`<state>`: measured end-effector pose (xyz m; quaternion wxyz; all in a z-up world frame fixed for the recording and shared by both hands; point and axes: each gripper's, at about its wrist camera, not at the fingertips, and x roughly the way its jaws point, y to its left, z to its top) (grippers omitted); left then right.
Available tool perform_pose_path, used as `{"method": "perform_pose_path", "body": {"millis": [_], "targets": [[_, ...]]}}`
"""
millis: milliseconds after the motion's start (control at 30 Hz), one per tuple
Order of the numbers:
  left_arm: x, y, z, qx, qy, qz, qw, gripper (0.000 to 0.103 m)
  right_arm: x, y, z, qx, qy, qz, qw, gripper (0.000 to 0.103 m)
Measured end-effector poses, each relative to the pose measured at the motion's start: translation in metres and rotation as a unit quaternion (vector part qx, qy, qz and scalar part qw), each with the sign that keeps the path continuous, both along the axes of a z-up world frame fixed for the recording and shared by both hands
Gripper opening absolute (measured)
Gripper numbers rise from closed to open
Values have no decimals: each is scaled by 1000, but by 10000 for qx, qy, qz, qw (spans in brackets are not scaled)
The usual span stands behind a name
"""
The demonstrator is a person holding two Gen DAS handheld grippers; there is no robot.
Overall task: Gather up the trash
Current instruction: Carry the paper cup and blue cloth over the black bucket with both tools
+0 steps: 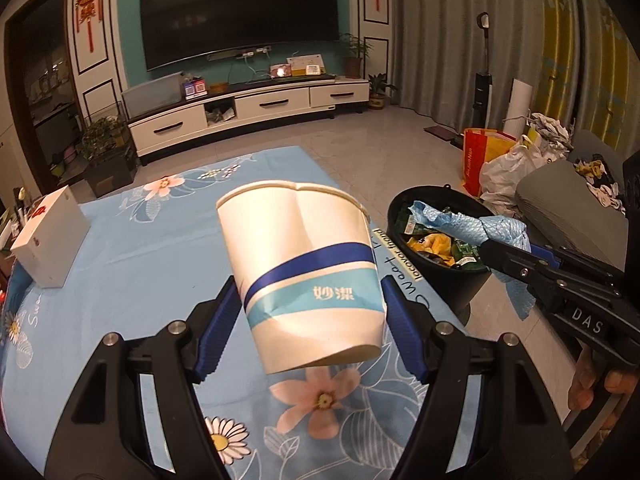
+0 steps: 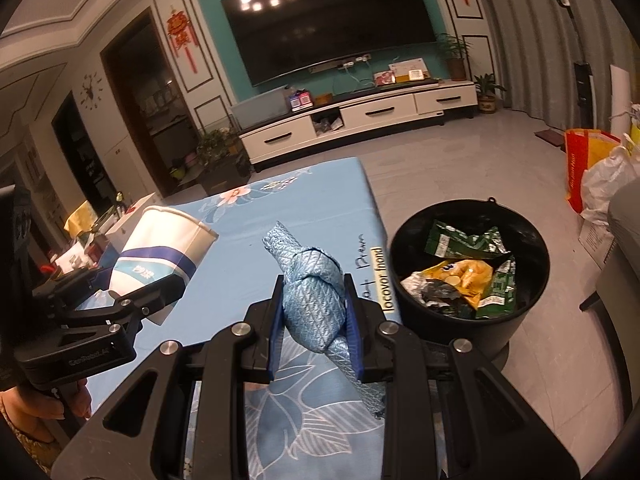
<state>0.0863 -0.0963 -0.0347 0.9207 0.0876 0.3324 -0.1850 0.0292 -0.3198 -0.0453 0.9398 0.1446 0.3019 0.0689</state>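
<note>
- Paper cup (image 1: 308, 276), white w/ blue bands, is clamped in your left gripper (image 1: 314, 322); pads press its lower sides, cup lifted off the tablecloth (image 1: 132, 248).
- Cup's long axis runs away from you & tilts: base nearest the camera, dented rim pointing up and away toward the TV (image 1: 240, 8). In the right wrist view it leans up-right, mouth toward the table centre.
- Blue woven cloth wad (image 2: 314, 300) is pinched in your right gripper (image 2: 314, 312), jaws narrow, clenched on its knotted middle.
- Wad's long axis runs along the fingers: one end pokes fwd/up past the tips, twisted tail trails back toward the camera.
- Left view shows the cloth's front end over the near rim of the black bin (image 1: 440, 276).
- Bin stands on the floor just beside the table's right edge; it holds green & yellow wrappers (image 2: 468, 276) plus crumpled foil.
- White box (image 1: 50, 236) sits at the table's far-left edge, well apart from both grippers.
- Your fingers (image 1: 592, 392) wrap the right gripper's handle.
</note>
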Motion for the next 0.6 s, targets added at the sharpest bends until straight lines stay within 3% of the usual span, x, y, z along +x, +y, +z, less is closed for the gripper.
{"method": "perform_pose_path", "body": {"millis": [600], "targets": [[33, -60, -8, 118, 27, -511, 9986, 71, 9, -55, -18, 304, 75, -639, 9975, 27]]}}
